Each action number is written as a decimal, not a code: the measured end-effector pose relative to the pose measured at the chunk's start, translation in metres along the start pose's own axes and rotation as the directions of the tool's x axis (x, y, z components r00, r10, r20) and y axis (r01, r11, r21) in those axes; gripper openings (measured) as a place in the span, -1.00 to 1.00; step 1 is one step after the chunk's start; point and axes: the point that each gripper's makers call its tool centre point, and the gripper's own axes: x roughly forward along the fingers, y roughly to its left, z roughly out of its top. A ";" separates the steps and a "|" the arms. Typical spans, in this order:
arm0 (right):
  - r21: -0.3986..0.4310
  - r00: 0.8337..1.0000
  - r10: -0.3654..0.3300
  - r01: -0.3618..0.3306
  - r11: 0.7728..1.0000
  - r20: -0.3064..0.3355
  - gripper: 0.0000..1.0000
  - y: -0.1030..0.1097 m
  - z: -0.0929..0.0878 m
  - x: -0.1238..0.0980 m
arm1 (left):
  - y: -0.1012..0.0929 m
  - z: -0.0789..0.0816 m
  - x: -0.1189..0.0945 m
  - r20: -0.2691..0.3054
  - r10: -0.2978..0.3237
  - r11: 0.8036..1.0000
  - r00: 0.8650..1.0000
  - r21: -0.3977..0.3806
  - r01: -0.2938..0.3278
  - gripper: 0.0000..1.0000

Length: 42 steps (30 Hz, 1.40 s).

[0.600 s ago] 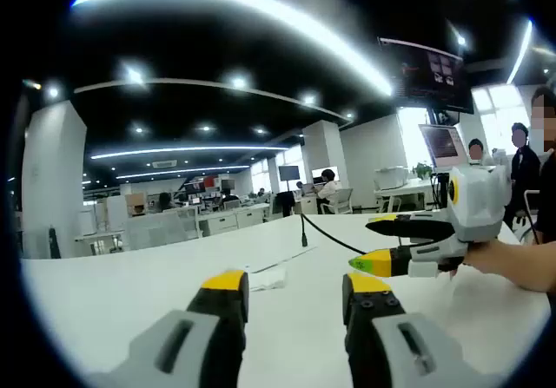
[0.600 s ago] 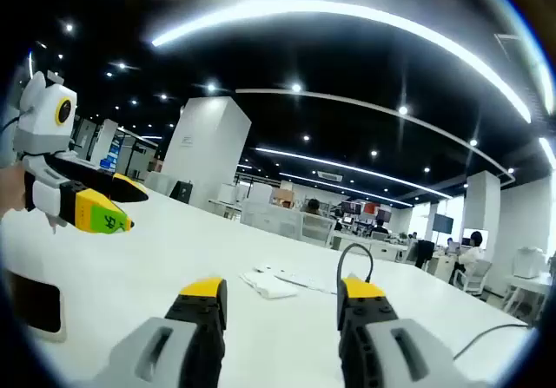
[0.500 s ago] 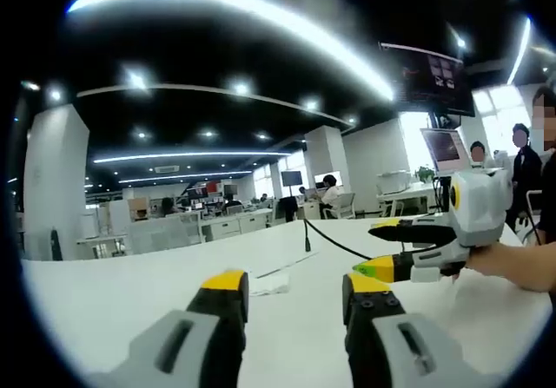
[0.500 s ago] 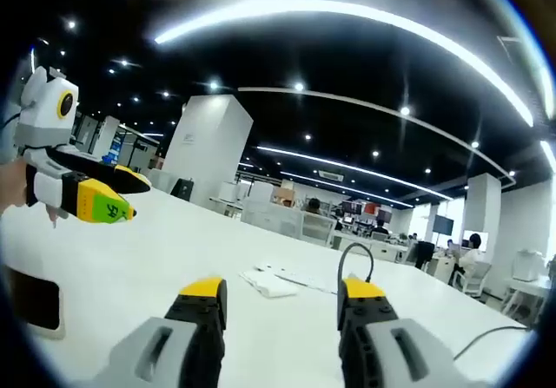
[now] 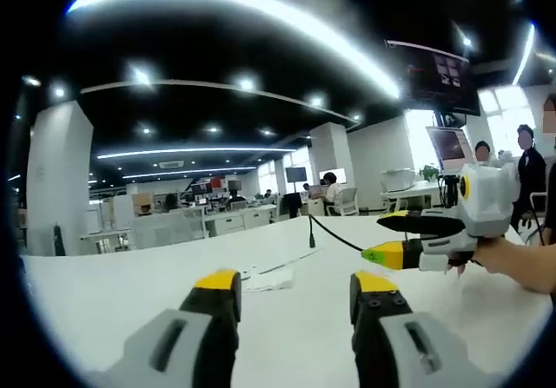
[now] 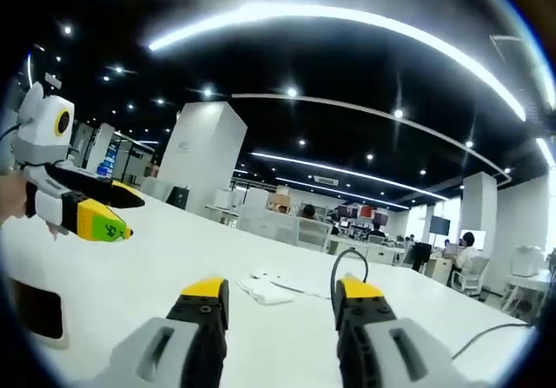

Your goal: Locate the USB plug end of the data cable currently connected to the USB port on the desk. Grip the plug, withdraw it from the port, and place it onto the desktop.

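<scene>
Far out on the white desk [image 5: 113, 292], past both pairs of jaws: the data cable [image 5: 334, 239], thin, black and glossy. Rises at its plug end [image 5: 311, 230] as a short dark upright stub off the desktop, apparently seated in the surface, though too small to make out the port itself. Runs from there low and rightward along the desk towards the near right. In the right gripper view, appears as a narrow black arch [image 6: 340, 260] just beyond the right jaw's yellow tip, its foot hidden behind that tip. Well apart from both tools, touched by neither. Near the foreground of the left gripper view, the left gripper [image 5: 291, 286]: grey jaws with yellow caps, spread wide, bare desk in the gap, nothing held. Seen again at the left of the right gripper view [image 6: 127, 215], level above the desk, its two tips parted and empty. To the right in the left gripper view, the right gripper [image 5: 380, 239], gripped by a hand [image 5: 514, 263], jaws apart with only air between; likewise wide and empty from its own camera [image 6: 280, 291]. Between the jaws and the cable, a small crumpled white cloth [image 5: 268, 278] lying flat on the desk, left of the plug and nearer. At the near left edge in the right gripper view, a dark rectangle [image 6: 33, 310] on the desk, nature unclear.
</scene>
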 end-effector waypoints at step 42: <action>0.046 1.000 -0.004 0.003 0.999 0.023 -0.06 -0.004 0.001 -0.004 | -0.012 0.007 -0.006 -0.003 -0.042 0.992 0.999 -0.117 0.041 0.08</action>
